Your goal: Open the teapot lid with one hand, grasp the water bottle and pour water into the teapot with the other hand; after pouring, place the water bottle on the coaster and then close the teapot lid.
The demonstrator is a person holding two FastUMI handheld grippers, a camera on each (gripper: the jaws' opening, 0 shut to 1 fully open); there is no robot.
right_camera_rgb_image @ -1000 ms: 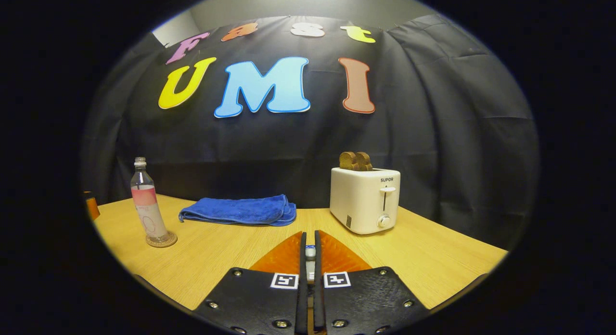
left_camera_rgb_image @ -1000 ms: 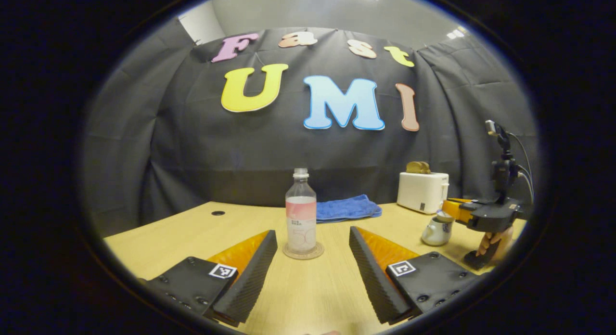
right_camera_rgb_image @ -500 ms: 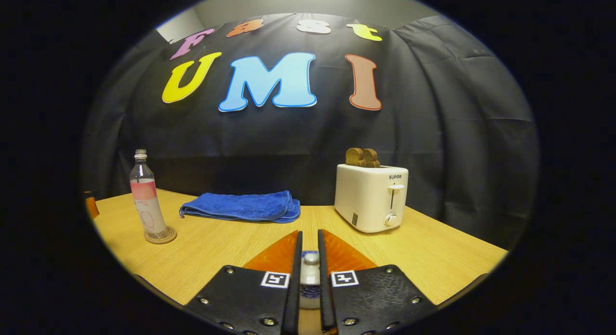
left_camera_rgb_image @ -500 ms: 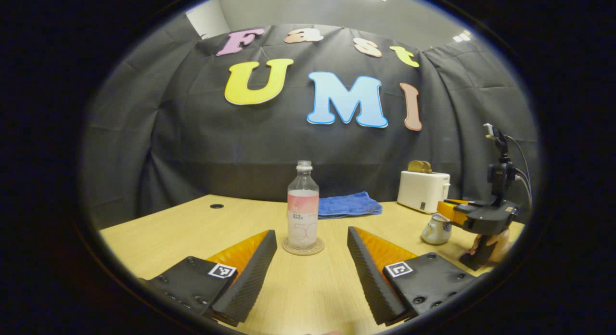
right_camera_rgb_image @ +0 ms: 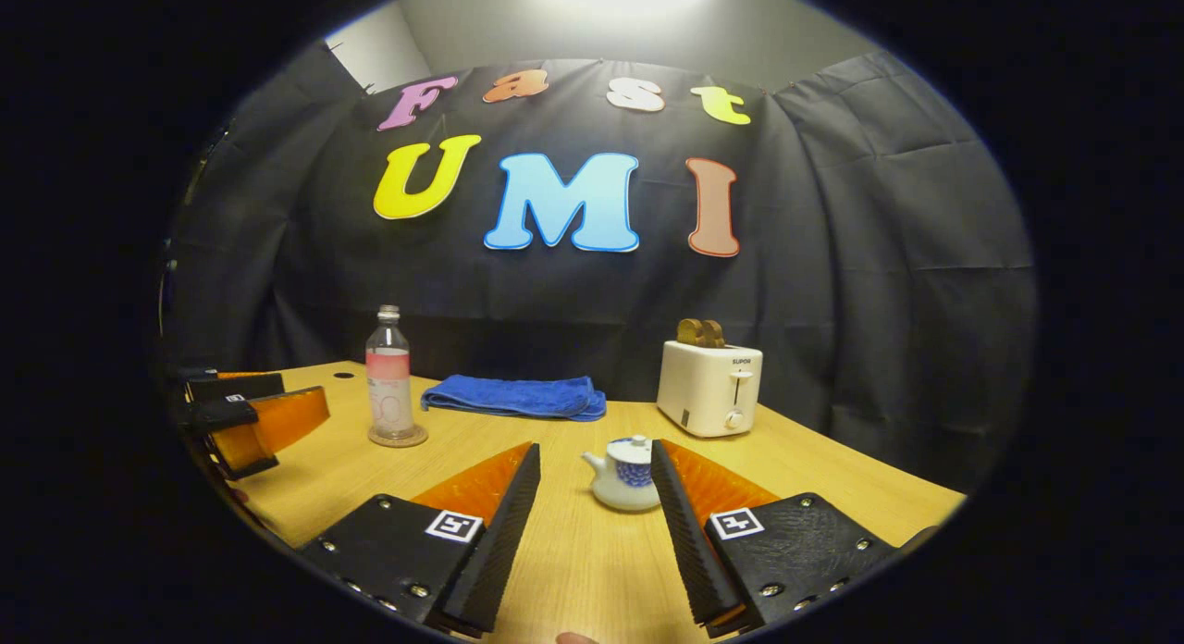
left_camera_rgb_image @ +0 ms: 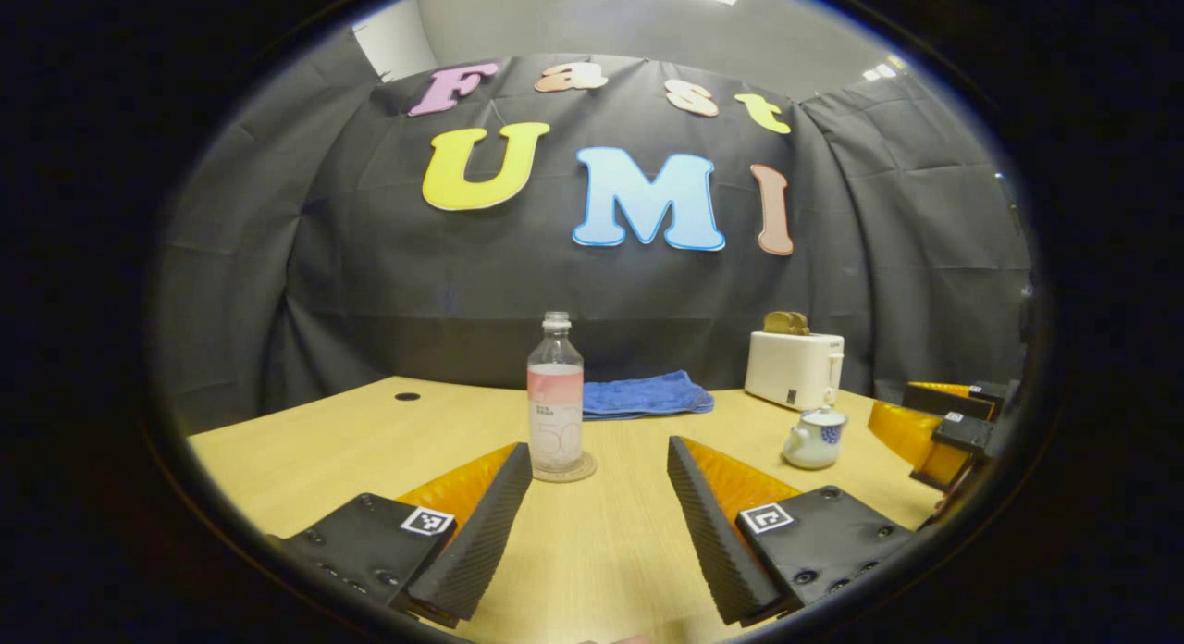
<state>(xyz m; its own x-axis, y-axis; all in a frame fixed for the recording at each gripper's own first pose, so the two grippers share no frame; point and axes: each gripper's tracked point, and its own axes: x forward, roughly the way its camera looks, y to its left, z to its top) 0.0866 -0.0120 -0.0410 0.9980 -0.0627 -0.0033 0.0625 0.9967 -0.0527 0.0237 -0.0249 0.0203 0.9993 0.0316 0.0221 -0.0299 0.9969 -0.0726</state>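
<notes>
A clear water bottle with a pink label stands upright on a round coaster, just beyond my left gripper, which is open and empty. The white and blue teapot sits on the table with its lid on. It stands just past the tips of my right gripper, whose jaws stand wide apart and touch nothing. In the left gripper view the teapot is at the right, with the right gripper beyond it. The right gripper view has the bottle and the left gripper at its left.
A folded blue towel lies at the back of the wooden table. A white toaster with bread in its slots stands at the back right. A small round hole is in the tabletop at the far left.
My right gripper has opened, let go of the lid knob and drawn back; the lid now rests on the teapot. My left gripper stays open, its view shifted slightly.
</notes>
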